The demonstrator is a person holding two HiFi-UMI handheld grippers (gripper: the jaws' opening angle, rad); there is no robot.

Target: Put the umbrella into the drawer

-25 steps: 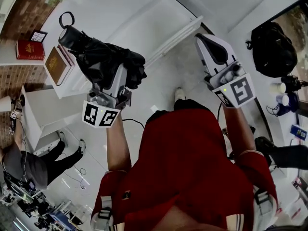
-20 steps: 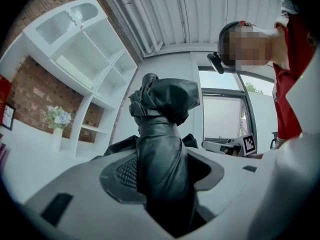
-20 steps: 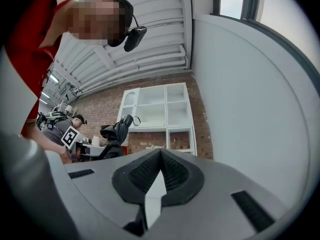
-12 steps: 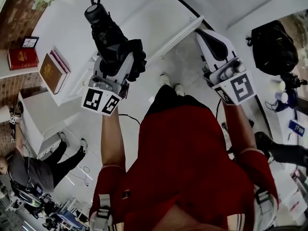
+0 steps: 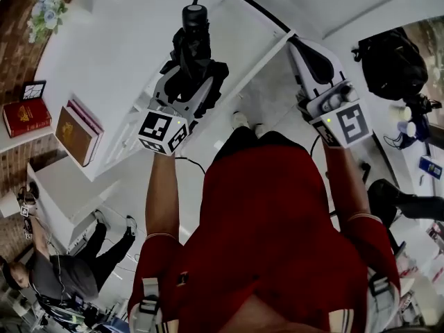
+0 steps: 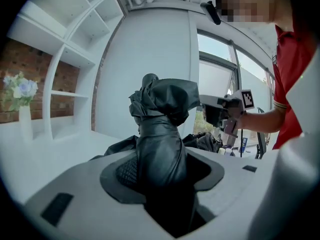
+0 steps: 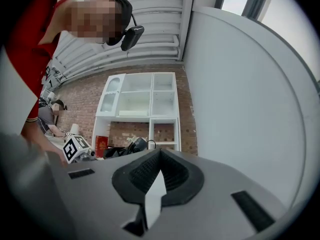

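A folded black umbrella (image 5: 191,61) sticks out from my left gripper (image 5: 189,82), its handle and loop pointing away over the white cabinet top (image 5: 132,40). In the left gripper view the jaws are shut on the umbrella's wrapped fabric (image 6: 160,134), and the left gripper (image 6: 160,166) hides the lower part. My right gripper (image 5: 300,44) is held to the right, close to a long white panel edge (image 5: 274,44), with nothing in it. Its jaws (image 7: 160,154) meet at the tips. I cannot make out a drawer for certain.
A red book (image 5: 24,116) and a brown book (image 5: 73,134) stand on a low white shelf at the left, with a flower vase (image 5: 45,9) beyond. A black backpack (image 5: 388,64) sits at the right. Another person (image 5: 62,276) sits at the lower left. A white shelf unit (image 7: 137,109) stands against the brick wall.
My left gripper has carried the umbrella to the right and further from me, over the white cabinet, and its handle now points straight away. The right gripper has shifted a little.
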